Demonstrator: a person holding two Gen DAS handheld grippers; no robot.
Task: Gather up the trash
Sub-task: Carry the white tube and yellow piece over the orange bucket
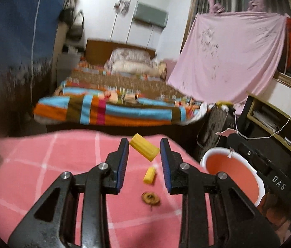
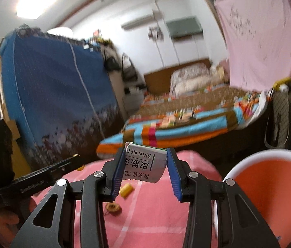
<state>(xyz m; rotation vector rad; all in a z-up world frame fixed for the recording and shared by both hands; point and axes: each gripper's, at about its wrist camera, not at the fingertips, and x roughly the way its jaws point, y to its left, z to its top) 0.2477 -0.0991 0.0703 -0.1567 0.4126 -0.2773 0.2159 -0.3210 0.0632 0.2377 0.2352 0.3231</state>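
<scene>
My left gripper (image 1: pixel 144 143) is shut on a yellow block (image 1: pixel 144 149), which sits tilted between the blue pads above the pink checked cloth (image 1: pixel 42 165). My right gripper (image 2: pixel 146 153) is shut on a white box (image 2: pixel 145 165) with black print, held beside the bin (image 2: pixel 269 196), which is white-rimmed and orange inside. On the cloth lie a small yellow piece (image 1: pixel 150 175) (image 2: pixel 126 190) and a brown coil (image 1: pixel 150 198) (image 2: pixel 113 207). In the left wrist view the right gripper's black body (image 1: pixel 259 161) crosses over the bin (image 1: pixel 228 169).
A bed with a striped blanket (image 1: pixel 108 111) stands beyond the cloth. A blue wardrobe (image 2: pixel 52 93) is on the left, and a pink sheet (image 1: pixel 228 57) hangs at the window. A low shelf (image 1: pixel 269 119) stands at the right. A hand (image 2: pixel 7 217) holds the left gripper.
</scene>
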